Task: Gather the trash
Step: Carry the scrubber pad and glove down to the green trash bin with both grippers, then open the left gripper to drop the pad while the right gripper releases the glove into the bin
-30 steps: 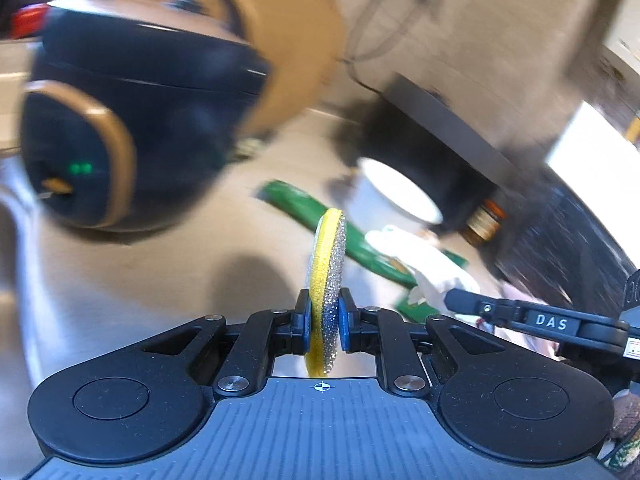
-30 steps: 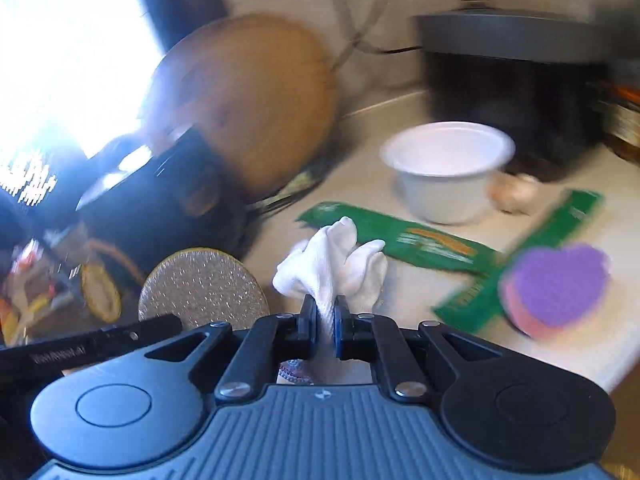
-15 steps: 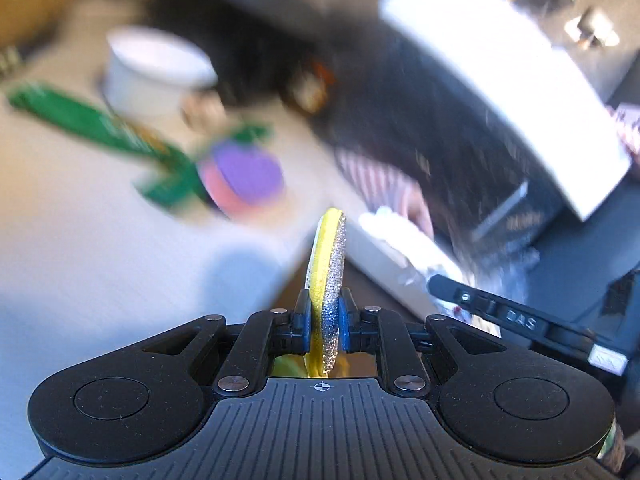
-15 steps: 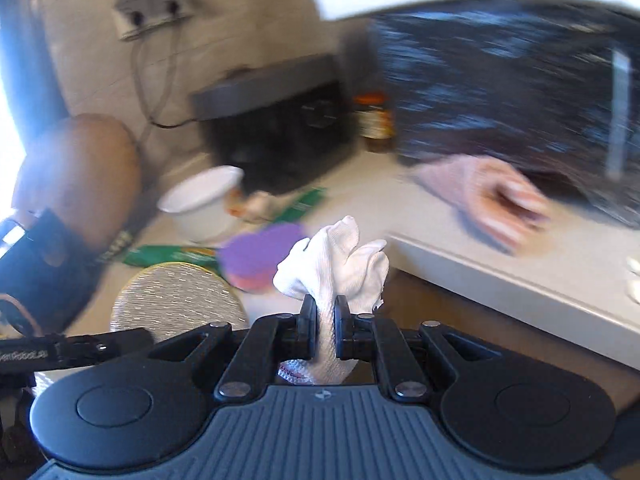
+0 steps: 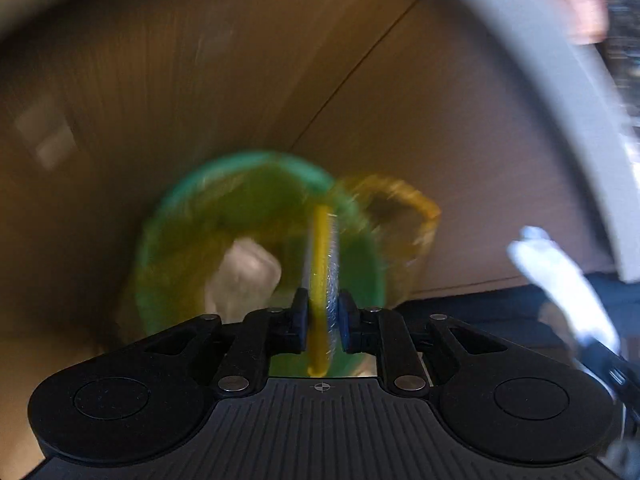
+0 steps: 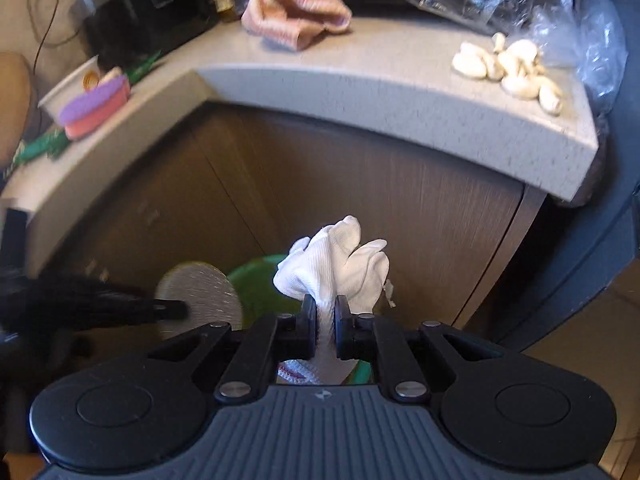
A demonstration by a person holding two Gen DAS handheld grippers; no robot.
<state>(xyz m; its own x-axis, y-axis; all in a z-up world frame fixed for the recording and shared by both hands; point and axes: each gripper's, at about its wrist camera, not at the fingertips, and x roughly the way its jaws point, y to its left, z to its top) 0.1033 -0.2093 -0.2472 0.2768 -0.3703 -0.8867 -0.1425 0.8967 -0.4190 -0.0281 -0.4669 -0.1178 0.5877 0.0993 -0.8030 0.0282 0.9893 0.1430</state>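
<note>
Left wrist view, heavily blurred. Left gripper (image 5: 323,320) aimed steeply down over a round green plastic bin (image 5: 188,232) at frame centre. Between the pads, edge-on and upright, a round scouring sponge with a yellow core and a glittery silver face (image 5: 322,264). Jaws narrowly apart and just been opening a little, yet both pads against the sponge's faces, so gripped and not dropped. Inside the bin, left of the sponge, a pale crumpled lump (image 5: 244,276), too smeared to identify. Behind the bin's right rim, a blurred amber loop-like shape (image 5: 404,208), also unidentifiable. Brown wooden cabinet doors (image 5: 160,80) across the background. Grey stone countertop (image 5: 560,80) curving down the right side. Lower right, a white streak of cloth (image 5: 560,272).

Right wrist view, sharper. Right gripper (image 6: 324,328) nearly closed, clamped on a bunched white knitted glove (image 6: 340,264), with fabric bulging above the pads and trailing below them. Just behind the glove, lower centre, the green bin's rim (image 6: 256,280). Left of it, the sponge's silver face (image 6: 200,288), partly hidden behind a black finger of the left gripper (image 6: 120,308).

On the countertop (image 6: 360,92) along the top of the frame:
- Upper centre: a pink ribbed knit item (image 6: 296,20).
- Upper right: a pile of garlic cloves (image 6: 508,68) beside a clear plastic bag (image 6: 580,28).
- Upper left: a black appliance (image 6: 140,12), a white paper bowl (image 6: 68,88), a purple-and-pink round sponge (image 6: 96,108) and green wrappers (image 6: 40,148).
</note>
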